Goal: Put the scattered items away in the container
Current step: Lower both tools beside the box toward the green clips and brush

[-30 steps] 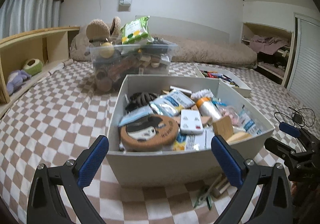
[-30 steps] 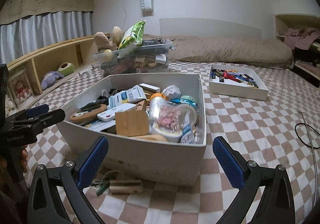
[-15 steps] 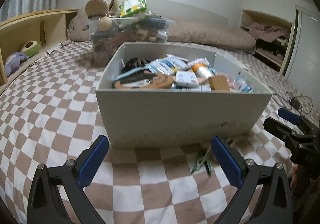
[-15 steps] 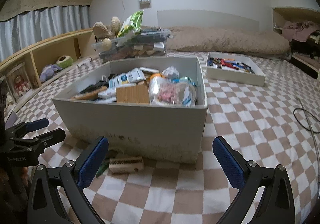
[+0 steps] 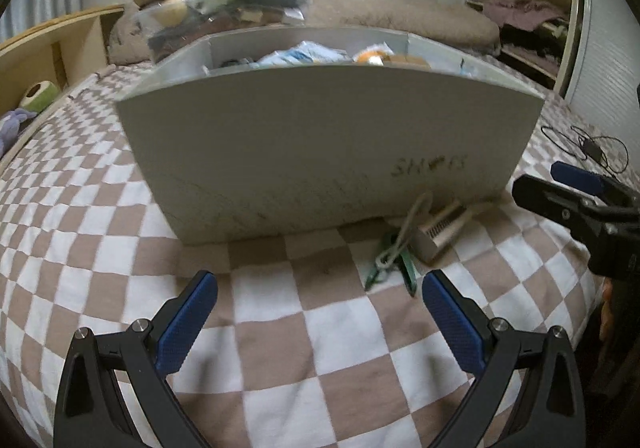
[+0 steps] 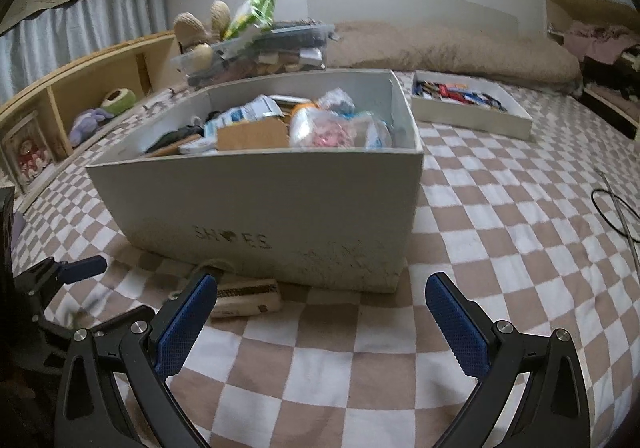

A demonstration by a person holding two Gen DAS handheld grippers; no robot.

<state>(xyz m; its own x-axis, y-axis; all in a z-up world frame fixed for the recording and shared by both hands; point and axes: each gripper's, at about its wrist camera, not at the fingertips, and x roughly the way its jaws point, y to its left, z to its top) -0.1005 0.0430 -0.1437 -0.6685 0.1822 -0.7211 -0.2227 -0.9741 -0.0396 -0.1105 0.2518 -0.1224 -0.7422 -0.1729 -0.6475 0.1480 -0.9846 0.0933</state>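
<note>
Both my claws, left claw point(image 5: 320, 322) and right claw point(image 6: 322, 322), gape empty; wooden brush point(image 6: 246, 298) lies beside the box point(image 6: 280, 207).

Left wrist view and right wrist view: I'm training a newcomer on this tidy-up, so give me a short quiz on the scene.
1. True or false: the left tongs hold the small brush.
2. Which lies nearest the brush? A) the green clip B) the flat tray of small items C) the black cable
3. What word is printed on the white box's front wall?

Key: 1 false, both the left and the right tongs are open and empty; 2 A; 3 SHOES.
</note>
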